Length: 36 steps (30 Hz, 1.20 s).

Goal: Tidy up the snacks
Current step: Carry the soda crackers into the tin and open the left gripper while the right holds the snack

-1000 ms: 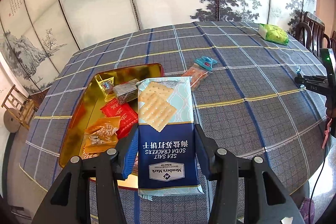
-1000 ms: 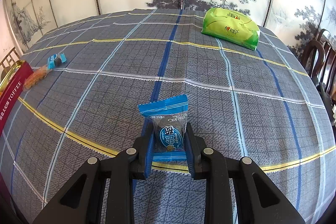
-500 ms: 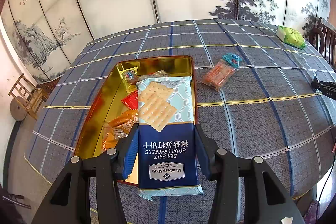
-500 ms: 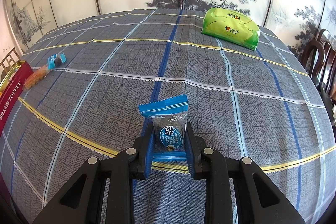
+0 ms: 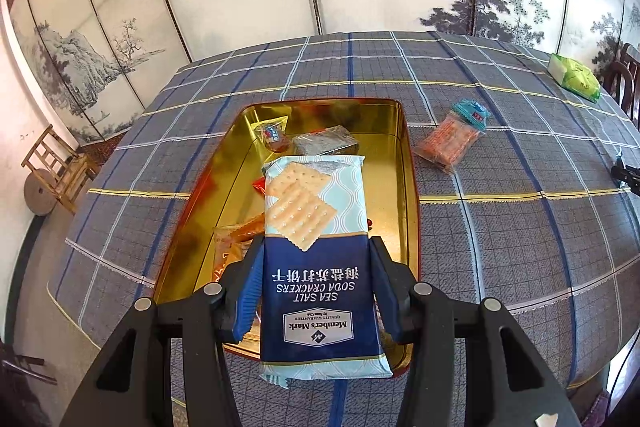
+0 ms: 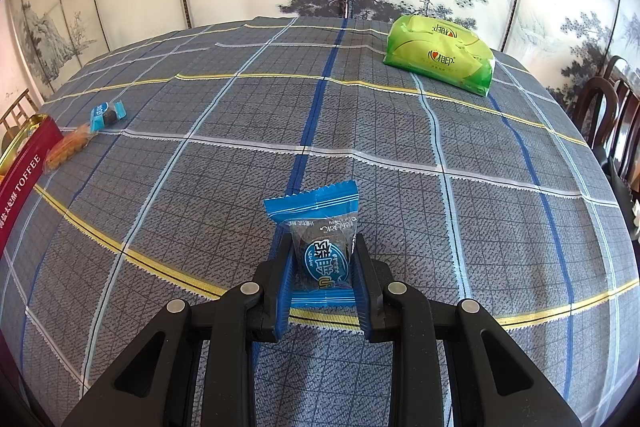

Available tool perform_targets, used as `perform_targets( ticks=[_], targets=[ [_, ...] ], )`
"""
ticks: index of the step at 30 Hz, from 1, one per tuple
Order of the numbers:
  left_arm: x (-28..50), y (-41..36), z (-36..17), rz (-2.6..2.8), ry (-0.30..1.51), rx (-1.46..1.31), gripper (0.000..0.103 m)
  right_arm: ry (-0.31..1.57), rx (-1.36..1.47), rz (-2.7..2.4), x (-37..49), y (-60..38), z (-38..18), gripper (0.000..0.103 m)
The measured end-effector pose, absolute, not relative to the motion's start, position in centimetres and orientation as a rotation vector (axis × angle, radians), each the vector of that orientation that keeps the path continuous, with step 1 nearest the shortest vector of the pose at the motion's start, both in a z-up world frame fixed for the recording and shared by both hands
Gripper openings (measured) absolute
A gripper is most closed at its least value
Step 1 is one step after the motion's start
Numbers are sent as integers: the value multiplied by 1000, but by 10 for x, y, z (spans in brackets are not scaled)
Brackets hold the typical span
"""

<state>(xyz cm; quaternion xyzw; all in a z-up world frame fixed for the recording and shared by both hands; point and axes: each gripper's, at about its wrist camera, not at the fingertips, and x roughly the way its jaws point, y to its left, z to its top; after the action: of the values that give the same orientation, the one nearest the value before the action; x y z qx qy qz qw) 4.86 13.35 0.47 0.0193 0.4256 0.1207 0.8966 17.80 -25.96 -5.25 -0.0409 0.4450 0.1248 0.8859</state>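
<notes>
**Crackers over the tin, a candy waiting in the other grip**

My left gripper (image 5: 316,283) is clamped on the lower half of the soda cracker pack (image 5: 318,259), fingers pressing its two long sides, the pack held out above the near end of the gold tin (image 5: 404,163). I judge the pack light but brittle inside: the film is slick and the crackers will snap if squeezed hard, so the hold belongs on the long edges, low and firm, not across the flat face. Beneath it in the tin lie an orange wrapped snack (image 5: 230,251), a dark wrapped bar (image 5: 324,143) and a small candy (image 5: 274,135). My right gripper (image 6: 322,267) is closed on a blue-wrapped candy (image 6: 320,247), pinched across its round middle just above the plaid tablecloth (image 6: 400,187); it looks small, light and firm, its crimped ends too floppy to grip. Farther out, beside the tin's right wall, an orange biscuit packet (image 5: 448,145) touches a small blue candy (image 5: 472,113) on the cloth. A green tissue pack (image 6: 438,55) rests at the far edge, well apart from everything else.
</notes>
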Motion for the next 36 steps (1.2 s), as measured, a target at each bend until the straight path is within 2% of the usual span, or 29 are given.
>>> perform_targets(
  ticks=[15, 36],
  targets=[
    [60, 158, -7, 281, 905, 10, 46, 925, -87, 259, 178, -260, -53, 28],
    [96, 148, -17, 243, 905, 49, 46, 925, -88, 258, 178, -259, -53, 28]
  ],
)
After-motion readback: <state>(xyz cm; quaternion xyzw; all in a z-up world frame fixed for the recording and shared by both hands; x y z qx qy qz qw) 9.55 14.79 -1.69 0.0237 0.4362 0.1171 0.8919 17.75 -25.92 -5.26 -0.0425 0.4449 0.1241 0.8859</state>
